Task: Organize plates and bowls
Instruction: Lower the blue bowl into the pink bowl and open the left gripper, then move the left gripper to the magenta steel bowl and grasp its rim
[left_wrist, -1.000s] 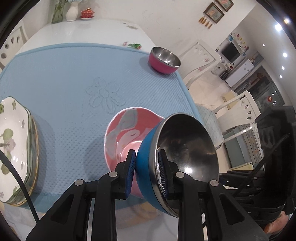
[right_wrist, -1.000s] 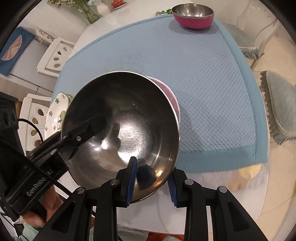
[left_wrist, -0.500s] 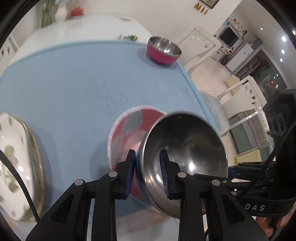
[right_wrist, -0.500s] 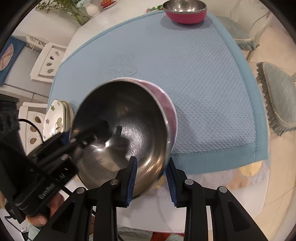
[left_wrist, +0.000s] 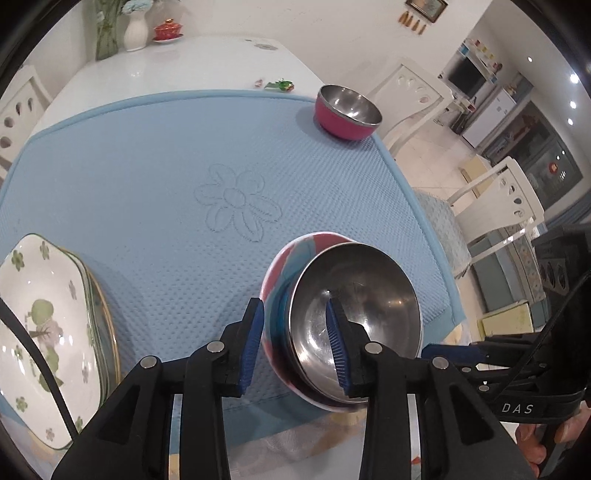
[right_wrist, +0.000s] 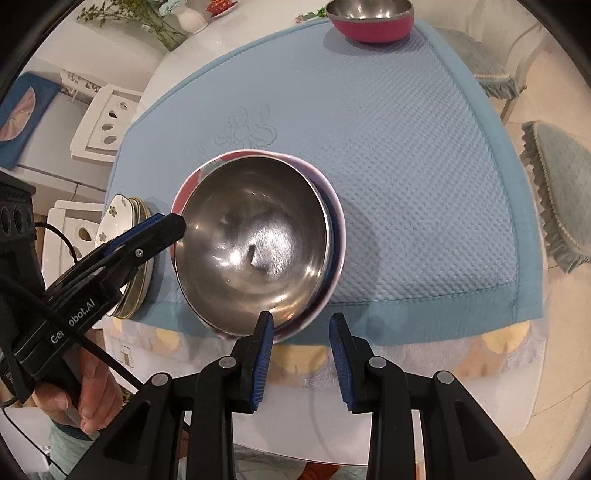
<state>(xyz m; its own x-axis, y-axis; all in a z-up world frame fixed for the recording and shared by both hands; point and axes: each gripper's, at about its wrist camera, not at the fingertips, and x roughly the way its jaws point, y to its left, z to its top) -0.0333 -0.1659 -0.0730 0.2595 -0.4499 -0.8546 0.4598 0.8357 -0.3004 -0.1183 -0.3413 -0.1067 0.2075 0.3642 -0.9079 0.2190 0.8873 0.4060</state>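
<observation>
Steel bowl (right_wrist: 255, 243) now nested in pink bowl (left_wrist: 280, 258), near mat (left_wrist: 147, 166) edge. Right gripper (right_wrist: 301, 328) has been released and backed off; left gripper (left_wrist: 293, 334) opened, straddling both rims. Far bowl (left_wrist: 345, 110) presumably remains.

My left gripper (left_wrist: 295, 339) is spread wide, one finger outside the pink bowl (left_wrist: 275, 277), the other inside the steel bowl (left_wrist: 354, 306) nested in it. Plates (left_wrist: 48, 325) are stacked on my left on the blue mat (left_wrist: 147, 184). A second pink bowl (left_wrist: 345, 112) sits at the mat's far corner.
</observation>
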